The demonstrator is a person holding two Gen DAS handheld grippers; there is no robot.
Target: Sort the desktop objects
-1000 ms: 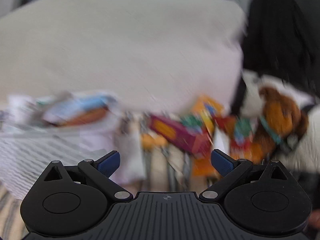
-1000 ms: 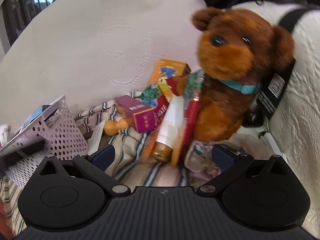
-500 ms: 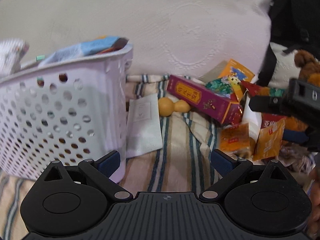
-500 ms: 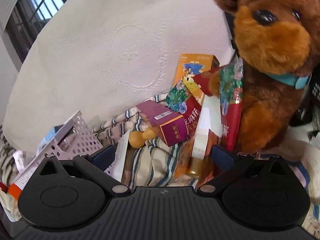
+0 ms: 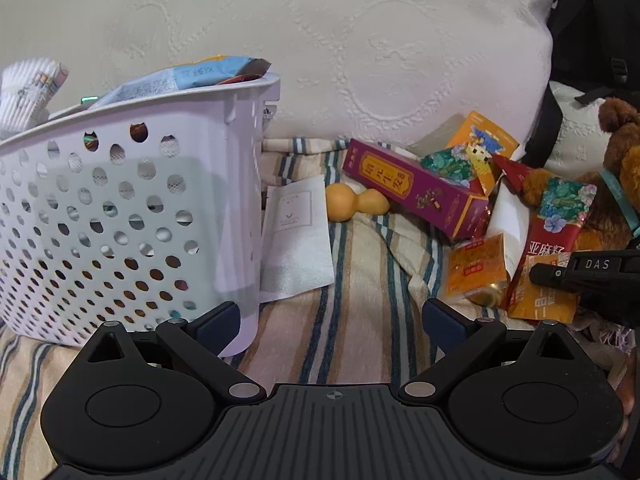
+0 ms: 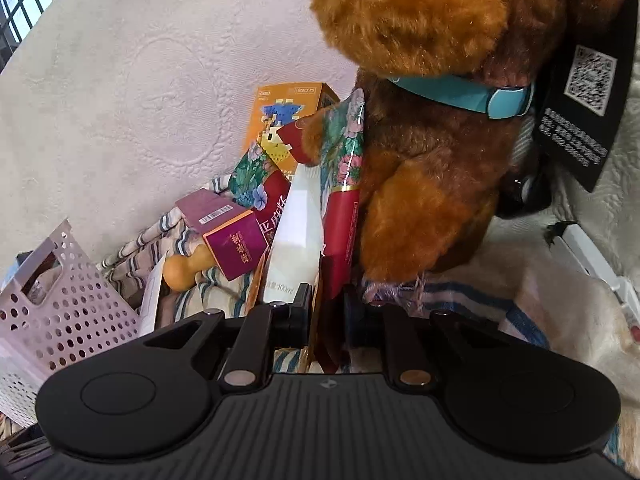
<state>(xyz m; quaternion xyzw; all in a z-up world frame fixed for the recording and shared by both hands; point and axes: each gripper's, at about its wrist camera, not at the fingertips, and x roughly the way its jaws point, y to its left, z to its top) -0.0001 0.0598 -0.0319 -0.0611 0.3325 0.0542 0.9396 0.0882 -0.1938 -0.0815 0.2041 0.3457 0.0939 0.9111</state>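
My right gripper (image 6: 326,316) is shut on the lower edge of a red floral snack bag (image 6: 340,204) that leans against a brown teddy bear (image 6: 420,140). The same bag (image 5: 556,240) shows in the left wrist view, with the right gripper (image 5: 580,276) at it. My left gripper (image 5: 332,320) is open and empty over the striped cloth (image 5: 360,300), beside a white perforated basket (image 5: 120,208) holding packets. A purple box (image 5: 416,192), a yellow gourd (image 5: 356,202), an orange box (image 5: 484,144), a white tube (image 6: 296,232) and orange sachets (image 5: 472,268) lie in a pile.
A white paper sachet (image 5: 296,236) leans by the basket. A large cream pillow (image 5: 360,40) stands behind the pile. A black tag with a QR code (image 6: 584,92) hangs on the bear. A black bag (image 5: 592,20) is at the far right.
My right gripper moved forward to the pile and closed on the red floral bag. The left gripper swung down and settled beside the basket, staying open.
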